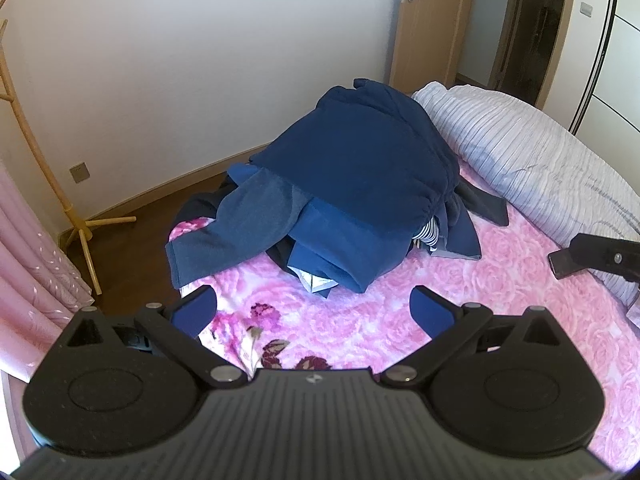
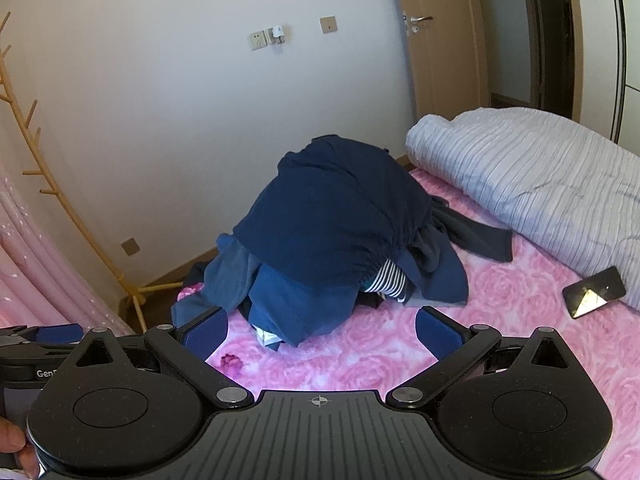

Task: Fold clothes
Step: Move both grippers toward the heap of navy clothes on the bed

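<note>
Clothes pile (image 1: 352,184) heaped on bed (image 1: 460,320) by far edge, navy top layer hides most below (striped piece (image 2: 386,278) barely peeks out). Left gripper (image 1: 313,310), right gripper (image 2: 322,330): fingers spread wide, empty, short of pile. Phone (image 2: 594,292) beside rolled duvet (image 2: 540,192).

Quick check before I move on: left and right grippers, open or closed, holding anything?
Left gripper: open, empty, short of the clothes pile.
Right gripper: open, empty, also short of the pile.
</note>
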`<action>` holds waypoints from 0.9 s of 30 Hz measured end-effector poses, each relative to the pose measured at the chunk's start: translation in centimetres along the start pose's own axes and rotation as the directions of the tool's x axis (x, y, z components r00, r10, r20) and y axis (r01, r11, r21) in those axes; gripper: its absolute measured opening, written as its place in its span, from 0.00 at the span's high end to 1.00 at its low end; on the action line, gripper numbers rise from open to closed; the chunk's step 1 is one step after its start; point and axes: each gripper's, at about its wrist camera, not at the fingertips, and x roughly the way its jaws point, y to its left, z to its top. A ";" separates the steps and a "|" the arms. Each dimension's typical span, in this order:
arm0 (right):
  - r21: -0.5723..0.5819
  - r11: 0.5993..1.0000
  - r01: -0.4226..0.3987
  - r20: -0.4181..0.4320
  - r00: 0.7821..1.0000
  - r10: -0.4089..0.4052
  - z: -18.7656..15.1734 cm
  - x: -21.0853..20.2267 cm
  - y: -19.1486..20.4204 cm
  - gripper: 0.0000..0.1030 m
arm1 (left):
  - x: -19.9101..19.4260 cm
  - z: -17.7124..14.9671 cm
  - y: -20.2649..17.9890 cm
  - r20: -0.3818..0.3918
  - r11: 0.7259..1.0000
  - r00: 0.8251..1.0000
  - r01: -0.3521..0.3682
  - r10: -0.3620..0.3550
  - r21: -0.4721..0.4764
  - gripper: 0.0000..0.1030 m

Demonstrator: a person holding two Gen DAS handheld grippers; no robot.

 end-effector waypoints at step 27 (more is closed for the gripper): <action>0.007 0.999 -0.031 -0.026 0.999 0.031 -0.7 3.5 -2.2 0.01 | 2.5 0.3 0.7 0.025 0.995 0.999 -0.026 0.024 0.100 0.02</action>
